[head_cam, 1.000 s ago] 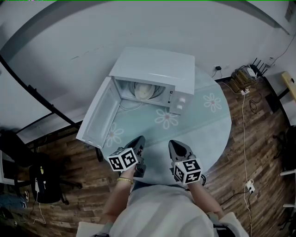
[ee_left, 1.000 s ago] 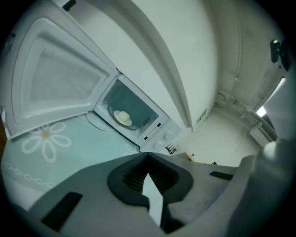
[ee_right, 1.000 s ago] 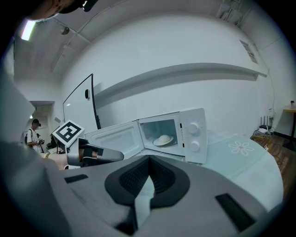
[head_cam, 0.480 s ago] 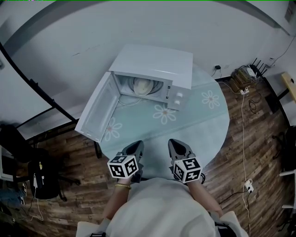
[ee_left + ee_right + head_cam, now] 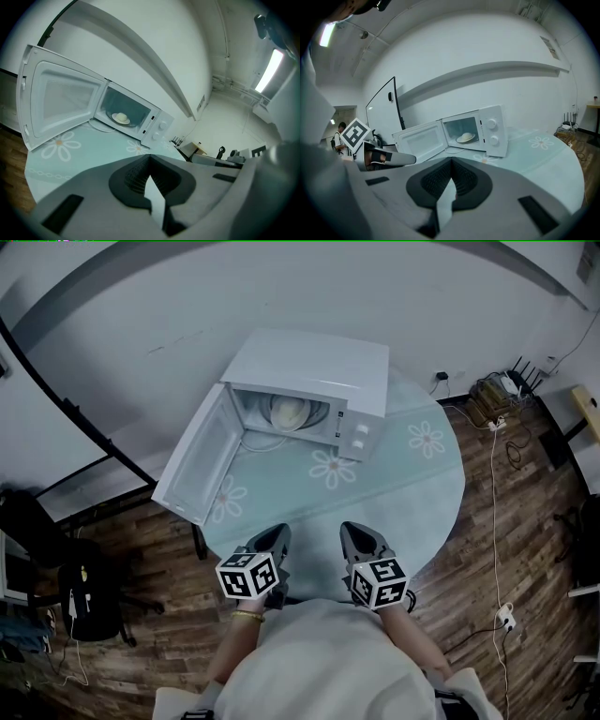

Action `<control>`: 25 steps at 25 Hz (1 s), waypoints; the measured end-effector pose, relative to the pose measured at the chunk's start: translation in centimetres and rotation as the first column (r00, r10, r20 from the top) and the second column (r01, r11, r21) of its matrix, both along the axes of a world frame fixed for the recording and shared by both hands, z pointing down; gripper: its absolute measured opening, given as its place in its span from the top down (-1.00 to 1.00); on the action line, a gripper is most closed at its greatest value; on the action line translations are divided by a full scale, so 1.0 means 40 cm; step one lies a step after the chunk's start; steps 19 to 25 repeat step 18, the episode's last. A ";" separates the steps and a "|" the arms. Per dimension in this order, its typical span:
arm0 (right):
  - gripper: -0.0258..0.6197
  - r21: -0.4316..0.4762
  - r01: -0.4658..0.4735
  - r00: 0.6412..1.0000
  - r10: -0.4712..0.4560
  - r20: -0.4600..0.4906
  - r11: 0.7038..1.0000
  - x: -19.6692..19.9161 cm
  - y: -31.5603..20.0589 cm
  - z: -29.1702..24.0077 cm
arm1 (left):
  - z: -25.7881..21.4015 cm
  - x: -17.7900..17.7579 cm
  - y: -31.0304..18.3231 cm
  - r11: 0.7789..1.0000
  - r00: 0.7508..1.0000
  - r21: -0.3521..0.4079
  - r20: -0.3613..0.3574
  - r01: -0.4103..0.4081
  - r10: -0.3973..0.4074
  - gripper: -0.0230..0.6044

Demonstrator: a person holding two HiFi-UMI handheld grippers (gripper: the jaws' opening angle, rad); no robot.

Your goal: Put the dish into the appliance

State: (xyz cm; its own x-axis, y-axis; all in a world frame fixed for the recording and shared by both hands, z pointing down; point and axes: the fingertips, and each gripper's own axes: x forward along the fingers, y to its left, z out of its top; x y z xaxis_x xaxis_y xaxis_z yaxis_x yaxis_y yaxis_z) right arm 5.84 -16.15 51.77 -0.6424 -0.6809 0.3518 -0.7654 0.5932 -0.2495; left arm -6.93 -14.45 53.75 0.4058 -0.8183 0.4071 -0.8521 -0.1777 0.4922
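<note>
Microwave oven (image 5: 309,381) stands at the far side of the round tabletop (image 5: 412,484), which is pale green with daisy prints (image 5: 335,468). The oven door (image 5: 202,470) is swung fully open to the left. The dish (image 5: 292,412), white and shallow with a raised centre, sits inside the cavity on the oven floor, visible through the opening from both gripper views.

Left tongs (image 5: 277,532): jaws closed together, nothing between them. Held at the near edge of the tabletop, well apart from the oven.

Right tongs (image 5: 356,532): jaws closed together, also empty. Held just beside the left pair, both pointing towards the oven.

Wooden floor (image 5: 525,521) surrounds the tabletop.
</note>
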 end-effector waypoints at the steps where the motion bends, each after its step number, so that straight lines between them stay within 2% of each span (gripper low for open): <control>1: 0.91 -0.002 -0.001 1.000 0.001 0.002 1.000 0.001 0.001 0.000 | 0.000 0.002 -0.001 1.000 1.000 -0.001 -0.001 -0.003 0.003 0.90; 25: 0.91 -0.022 -0.007 1.000 0.006 -0.007 1.000 0.001 0.002 0.015 | 0.008 0.014 -0.005 0.999 0.999 -0.015 -0.003 -0.044 0.044 0.90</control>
